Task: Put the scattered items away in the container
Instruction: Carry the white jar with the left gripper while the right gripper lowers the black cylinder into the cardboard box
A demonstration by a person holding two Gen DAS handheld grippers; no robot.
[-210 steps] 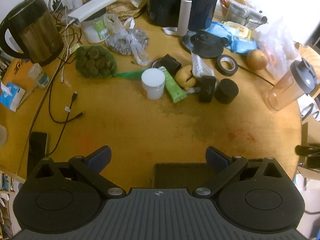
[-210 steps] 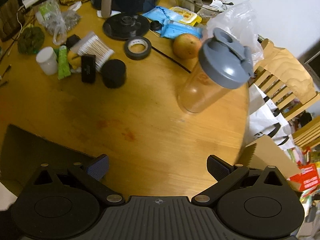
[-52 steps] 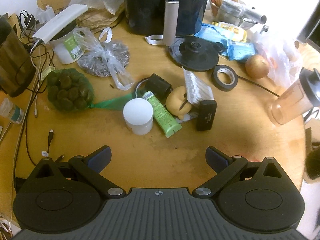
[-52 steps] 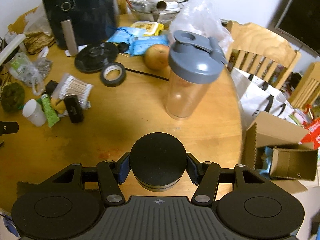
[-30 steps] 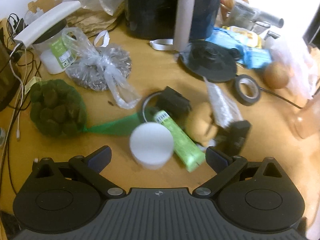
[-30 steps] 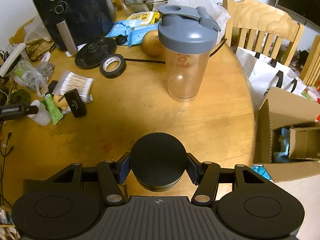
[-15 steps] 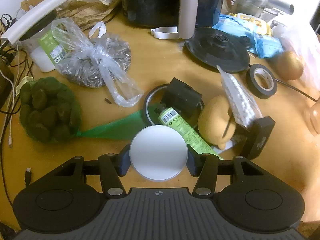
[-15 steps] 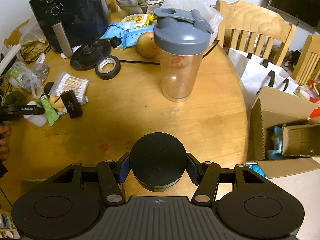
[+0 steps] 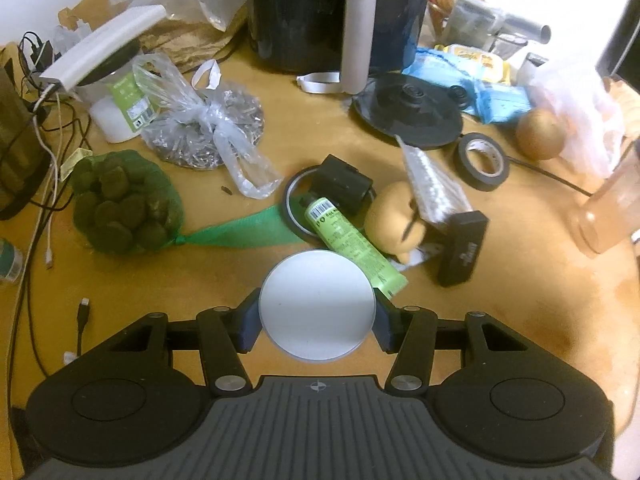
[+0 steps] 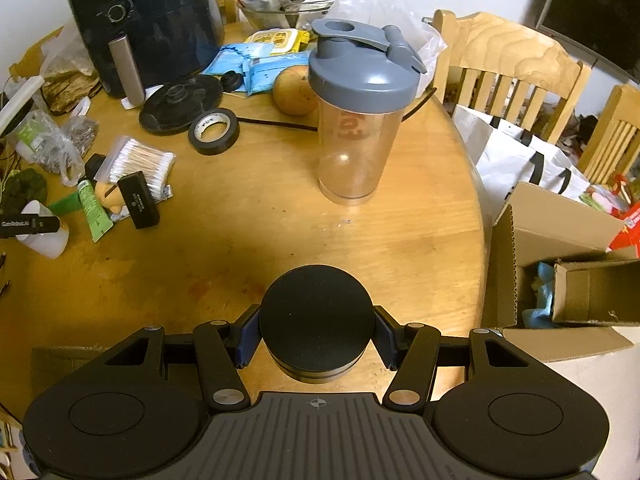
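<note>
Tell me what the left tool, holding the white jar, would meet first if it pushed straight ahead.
Probably the green tube, lying just beyond the white jar held in the left tool; height above the table is unclear, so it might pass over.

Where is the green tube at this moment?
In the left wrist view the green tube lies on the table centre, between the white jar and the yellow toy.

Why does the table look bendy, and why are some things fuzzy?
Both views: fisheye lenses curve the round table. Left wrist: the cotton swab pack and black box look smeared, probably motion blur. Right wrist: sharp, dark shadow before the black jar.
</note>
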